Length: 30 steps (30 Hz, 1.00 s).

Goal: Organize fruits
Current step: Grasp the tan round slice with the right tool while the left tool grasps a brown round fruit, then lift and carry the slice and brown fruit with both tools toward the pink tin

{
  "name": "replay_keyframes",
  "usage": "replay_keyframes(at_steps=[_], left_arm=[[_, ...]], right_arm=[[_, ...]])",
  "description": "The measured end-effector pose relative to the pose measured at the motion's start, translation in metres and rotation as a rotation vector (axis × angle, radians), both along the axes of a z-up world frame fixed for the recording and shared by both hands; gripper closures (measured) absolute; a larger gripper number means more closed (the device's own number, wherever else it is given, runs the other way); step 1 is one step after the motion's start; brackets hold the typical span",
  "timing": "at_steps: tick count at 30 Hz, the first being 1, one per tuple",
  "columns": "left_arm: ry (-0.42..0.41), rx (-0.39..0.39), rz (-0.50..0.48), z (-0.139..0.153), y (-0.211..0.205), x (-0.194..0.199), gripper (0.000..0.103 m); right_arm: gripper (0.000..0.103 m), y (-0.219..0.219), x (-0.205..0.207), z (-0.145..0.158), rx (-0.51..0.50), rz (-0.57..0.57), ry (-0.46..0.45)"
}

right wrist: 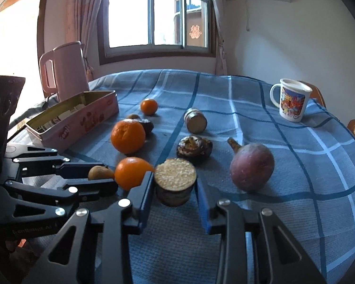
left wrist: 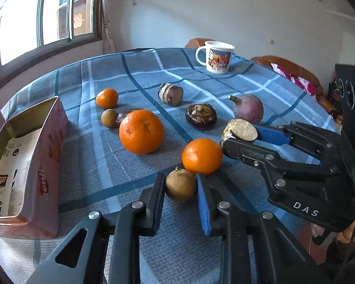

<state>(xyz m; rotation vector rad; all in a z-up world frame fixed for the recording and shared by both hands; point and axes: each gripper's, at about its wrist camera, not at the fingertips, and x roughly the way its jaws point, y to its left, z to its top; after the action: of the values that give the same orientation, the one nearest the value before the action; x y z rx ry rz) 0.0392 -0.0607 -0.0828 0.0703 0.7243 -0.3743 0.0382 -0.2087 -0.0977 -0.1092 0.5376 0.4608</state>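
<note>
Left gripper (left wrist: pixel 181 189) sits low centre of the left wrist view, angled down at the table, jaws clamped on a small brown round fruit (left wrist: pixel 180 185); both pads press its sides. In the right wrist view that gripper comes in from the lower left, fruit pinched at its tip.

Right gripper (right wrist: pixel 175 184) is low centre of its own view, also tilted down, closed on a cut stub of brown root (right wrist: pixel 175 179), pale cut face up. Left pad is against it; right pad looks touching, but the contact is hard to confirm. In the left wrist view it enters from the right edge, stub at its tip.

A small orange (left wrist: pixel 201 156) lies between the two held pieces, just beside both.

Pink tin box (left wrist: pixel 35 165) at the left edge of the left wrist view, lid off, lying flat. Inside only printed packets or paper show, no fruit visible. White mug (left wrist: pixel 215 56) with a cartoon print is upper centre; contents can't be seen. Pink kettle (right wrist: pixel 66 71) is behind the box, upper left of the right wrist view.

Loose across mid-frame:
- big orange (left wrist: pixel 141 131)
- smaller orange (left wrist: pixel 107 98)
- second brown round fruit (left wrist: pixel 109 118)
- dark water chestnut (left wrist: pixel 201 116)
- another cut stub (left wrist: pixel 170 94)
- purple sweet potato (left wrist: pixel 248 108)

Table has a blue plaid cloth (left wrist: pixel 130 75). Window (left wrist: pixel 47 11) upper left, white walls, wooden bench with pink fabric at right.
</note>
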Motion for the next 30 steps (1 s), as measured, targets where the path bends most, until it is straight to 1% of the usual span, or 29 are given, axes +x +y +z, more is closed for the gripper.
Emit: replay_keyframes(at_steps=[12,22,30], left_arm=[[-0.064,-0.031,0.038,0.006,0.007,-0.008,0.075],[-0.111,-0.039,0.069,0.012,0.011,-0.013,0.075],[-0.172,-0.038,0.087,0.019,0.014,-0.020,0.075]], right_arm=[[0.066,-0.003,-0.008,0.003,0.029,0.003,-0.051],[0.066,-0.010,-0.015,0.005,0.074,0.008,-0.103],[0.066,-0.010,-0.018,0.006,0.077,0.007,-0.126]])
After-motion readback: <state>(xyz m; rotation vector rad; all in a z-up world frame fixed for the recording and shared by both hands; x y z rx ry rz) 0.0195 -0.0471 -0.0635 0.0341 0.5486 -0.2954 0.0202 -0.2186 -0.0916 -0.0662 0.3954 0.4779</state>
